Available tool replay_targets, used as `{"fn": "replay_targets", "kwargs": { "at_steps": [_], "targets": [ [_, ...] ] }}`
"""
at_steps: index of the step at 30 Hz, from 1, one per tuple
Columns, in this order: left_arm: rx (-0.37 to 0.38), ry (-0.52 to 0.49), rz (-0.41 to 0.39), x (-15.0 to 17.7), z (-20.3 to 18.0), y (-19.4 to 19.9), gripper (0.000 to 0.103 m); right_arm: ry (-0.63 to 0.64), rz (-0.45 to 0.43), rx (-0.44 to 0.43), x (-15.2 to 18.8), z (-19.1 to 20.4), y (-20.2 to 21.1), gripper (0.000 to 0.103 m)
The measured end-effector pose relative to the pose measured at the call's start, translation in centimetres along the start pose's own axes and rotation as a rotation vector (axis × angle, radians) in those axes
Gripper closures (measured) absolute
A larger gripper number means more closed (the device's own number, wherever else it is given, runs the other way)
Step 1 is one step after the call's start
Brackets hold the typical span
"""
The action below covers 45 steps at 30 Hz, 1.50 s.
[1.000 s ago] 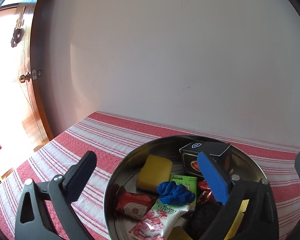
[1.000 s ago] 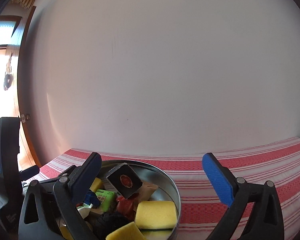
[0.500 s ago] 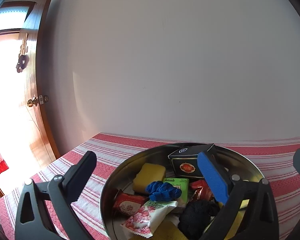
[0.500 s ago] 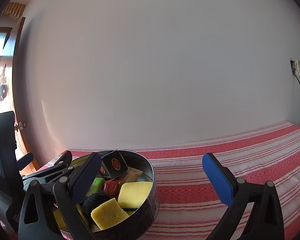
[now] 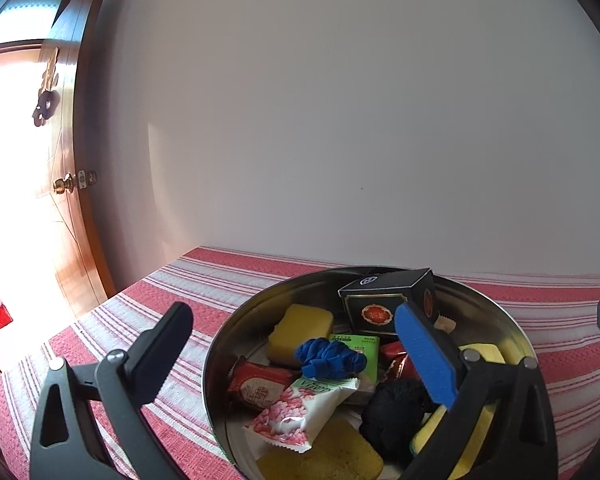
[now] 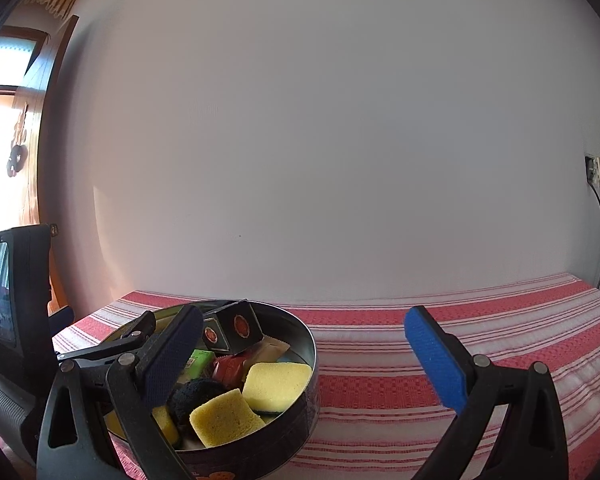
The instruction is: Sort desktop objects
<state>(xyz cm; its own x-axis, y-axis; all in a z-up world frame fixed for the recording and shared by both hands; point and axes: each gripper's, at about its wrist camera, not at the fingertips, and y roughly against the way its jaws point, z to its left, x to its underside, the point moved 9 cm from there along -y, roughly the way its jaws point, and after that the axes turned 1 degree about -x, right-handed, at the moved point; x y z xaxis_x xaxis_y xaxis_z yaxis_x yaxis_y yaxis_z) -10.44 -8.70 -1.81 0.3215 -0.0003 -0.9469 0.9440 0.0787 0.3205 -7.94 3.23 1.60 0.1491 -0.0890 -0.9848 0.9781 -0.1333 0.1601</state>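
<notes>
A round shiny metal tin (image 5: pixel 220 344) sat on the red-and-white striped tablecloth (image 6: pixel 440 332), near its left end by the wooden door (image 5: pixel 66 216). Packed inside were a black box with a red seal (image 5: pixel 384 306), yellow sponges (image 6: pixel 276 386), a crumpled blue cloth (image 5: pixel 328 358), a pink-flowered white sachet (image 5: pixel 300 410) and a black scrubber (image 5: pixel 392 410). The left gripper (image 5: pixel 296 348) hung over the tin with fingers spread wide, holding nothing. The right gripper (image 6: pixel 304 354) hovered beside the tin, likewise spread and empty.

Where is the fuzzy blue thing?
In the left wrist view, the blue scrunchie lies in the middle of the round metal tin, on top of a green packet, just before the yellow sponge.
</notes>
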Motion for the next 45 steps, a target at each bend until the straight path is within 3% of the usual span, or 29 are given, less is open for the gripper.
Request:
{"fn": "replay_targets", "kwargs": {
  "at_steps": [13, 31, 45],
  "targets": [
    [-0.061, -0.008, -0.051, -0.7, 0.4, 1.1, 0.000, 0.026, -0.024, 0.004, -0.2, 0.2, 0.5, 0.001],
    [-0.024, -0.006, -0.037, -0.6, 0.1, 1.0, 0.000, 0.040, -0.036, 0.010, -0.3, 0.5, 0.7, 0.001],
    [0.077, 0.134, 0.035, 0.0, 1.3, -0.2, 0.000, 0.055, -0.042, 0.014, -0.3, 0.9, 0.9, 0.001]
  ]
}}
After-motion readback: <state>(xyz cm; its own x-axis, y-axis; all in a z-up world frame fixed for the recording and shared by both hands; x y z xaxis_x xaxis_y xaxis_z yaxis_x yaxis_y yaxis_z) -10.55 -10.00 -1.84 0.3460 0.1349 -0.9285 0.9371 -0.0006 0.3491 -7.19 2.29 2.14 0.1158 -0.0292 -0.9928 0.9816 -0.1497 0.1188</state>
